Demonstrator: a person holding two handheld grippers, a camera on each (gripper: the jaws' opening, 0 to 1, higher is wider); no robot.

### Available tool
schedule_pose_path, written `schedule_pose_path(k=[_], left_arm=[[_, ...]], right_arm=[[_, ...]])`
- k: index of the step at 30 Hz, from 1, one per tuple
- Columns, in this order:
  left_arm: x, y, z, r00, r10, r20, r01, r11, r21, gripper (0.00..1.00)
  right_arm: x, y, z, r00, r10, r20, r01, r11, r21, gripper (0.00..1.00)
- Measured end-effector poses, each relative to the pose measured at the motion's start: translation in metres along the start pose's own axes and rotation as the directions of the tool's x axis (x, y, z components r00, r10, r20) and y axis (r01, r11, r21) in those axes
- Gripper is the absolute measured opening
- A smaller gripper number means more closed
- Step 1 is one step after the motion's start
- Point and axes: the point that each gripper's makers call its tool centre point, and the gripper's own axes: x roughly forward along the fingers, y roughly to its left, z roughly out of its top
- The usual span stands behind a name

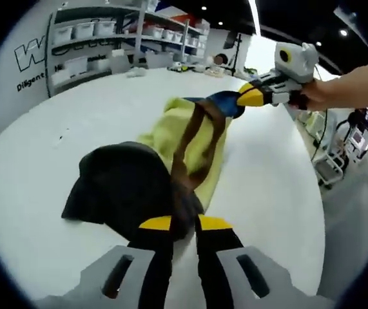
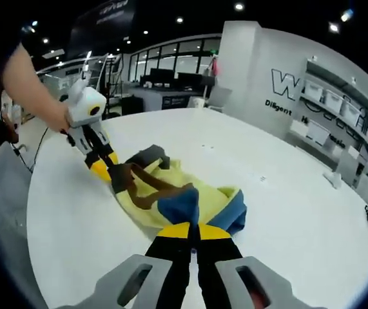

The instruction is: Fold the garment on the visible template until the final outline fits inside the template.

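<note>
A crumpled yellow garment with brown straps, a blue part and a black part lies stretched on a round white table. In the left gripper view my left gripper is shut on the dark near end of the cloth. At the far end my right gripper, held by a hand, pinches the blue part. In the right gripper view my right gripper is shut on the blue fabric of the garment. The left gripper grips the brown and dark end opposite.
Shelves with white bins stand behind the table, seen also as shelves at the right. A cart with equipment stands past the table's right edge. Bare table top surrounds the garment.
</note>
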Motion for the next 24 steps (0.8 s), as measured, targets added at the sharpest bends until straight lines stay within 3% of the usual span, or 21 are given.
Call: schedule_pose_path(k=[2, 8, 12, 19, 24], left_arm=[[-0.003, -0.004, 0.002, 1.0, -0.015, 0.022, 0.016, 0.999, -0.031, 0.02], [-0.032, -0.013, 0.025, 0.996, -0.021, 0.091, 0.019, 1.0, 0.02, 0.0], [-0.053, -0.019, 0.031, 0.993, -0.019, 0.113, 0.013, 0.999, 0.05, 0.0], [-0.107, -0.034, 0.044, 0.983, 0.022, 0.181, -0.041, 0.994, 0.101, 0.0], [-0.134, -0.048, 0.05, 0.972, 0.04, 0.23, -0.065, 0.993, 0.102, 0.0]], right_arm=[[-0.002, -0.001, 0.0, 1.0, -0.001, 0.002, 0.0, 1.0, 0.003, 0.0], [-0.008, 0.001, 0.005, 1.0, 0.006, 0.014, -0.006, 1.0, 0.0, 0.0], [-0.013, 0.005, 0.01, 0.999, 0.019, 0.026, -0.019, 1.0, -0.011, 0.0], [-0.032, 0.02, 0.02, 0.997, 0.056, 0.044, -0.054, 0.998, -0.044, 0.0], [-0.045, 0.031, 0.023, 0.996, 0.073, 0.049, -0.07, 0.996, -0.057, 0.0]])
